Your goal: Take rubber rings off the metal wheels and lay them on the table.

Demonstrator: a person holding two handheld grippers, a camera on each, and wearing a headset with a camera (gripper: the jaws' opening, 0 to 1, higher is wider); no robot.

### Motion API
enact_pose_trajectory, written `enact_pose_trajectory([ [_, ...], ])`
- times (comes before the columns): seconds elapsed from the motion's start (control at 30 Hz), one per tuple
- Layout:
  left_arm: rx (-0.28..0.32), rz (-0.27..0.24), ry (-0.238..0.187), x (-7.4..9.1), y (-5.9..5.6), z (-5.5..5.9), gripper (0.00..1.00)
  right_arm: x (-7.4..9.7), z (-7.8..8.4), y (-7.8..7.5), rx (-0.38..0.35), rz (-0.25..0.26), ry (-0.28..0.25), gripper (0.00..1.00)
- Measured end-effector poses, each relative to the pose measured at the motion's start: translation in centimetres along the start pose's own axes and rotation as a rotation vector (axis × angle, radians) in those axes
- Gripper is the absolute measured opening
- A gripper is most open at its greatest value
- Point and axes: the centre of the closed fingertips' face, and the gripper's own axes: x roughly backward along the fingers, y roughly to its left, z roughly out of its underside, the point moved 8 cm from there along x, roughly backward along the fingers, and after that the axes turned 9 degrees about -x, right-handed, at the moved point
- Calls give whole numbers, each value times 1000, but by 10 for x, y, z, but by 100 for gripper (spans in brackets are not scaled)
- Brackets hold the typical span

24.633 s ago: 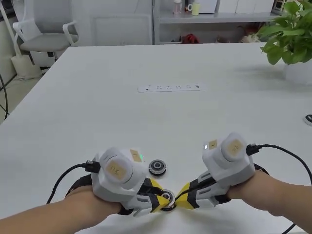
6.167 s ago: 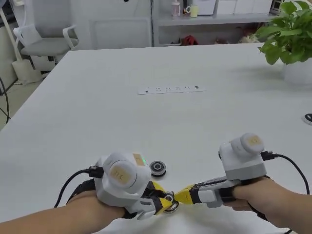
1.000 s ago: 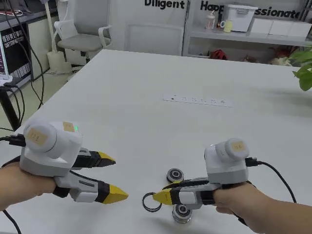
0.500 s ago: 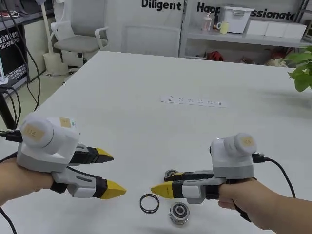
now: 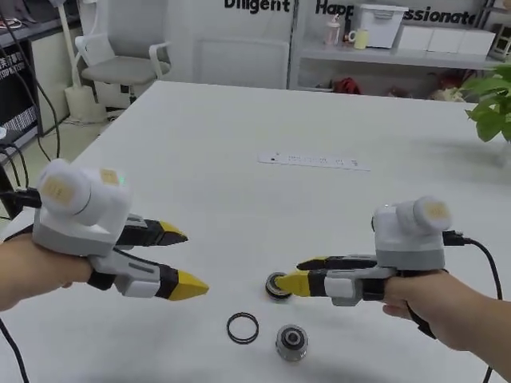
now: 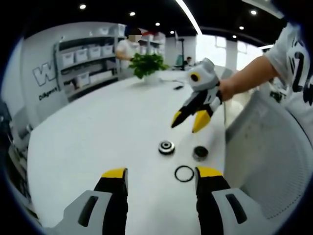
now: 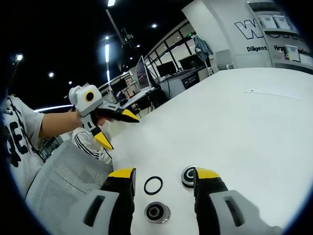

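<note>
Left hand-held gripper (image 5: 196, 259) agape, empty | right hand-held gripper (image 5: 289, 272) likewise | rubber ring (image 5: 243, 328) (seemingly flat) near table (image 5: 239, 183) edge

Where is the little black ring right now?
In the head view, the black ring lies flat on the table, low in the middle, just left of the nearer metal wheel.

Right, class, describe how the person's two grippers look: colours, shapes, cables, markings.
The left gripper and right gripper each have a white body, a rounded top with a tan sticker, a black claw tipped yellow and a black rear cable. The left shows a green light.
</note>
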Motion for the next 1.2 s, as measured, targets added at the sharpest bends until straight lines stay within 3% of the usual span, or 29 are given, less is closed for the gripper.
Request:
enact_pose_trajectory([
  [0.3, -28, -4, 3, -7, 17, -13, 56, 8, -4, -12, 37, 41, -11, 45],
  [0.7, -51, 20, 25, -29, 29, -21, 56, 10, -2, -23, 94, 72, -1, 43],
  [0.93, -59, 43, 37, -44, 30, -22, 56, 7, 2, -29, 115, 87, 13, 41],
  [1.2, -58, 82, 52, -64, 22, -19, 55, 2, 10, -34, 148, 102, 44, 38],
])
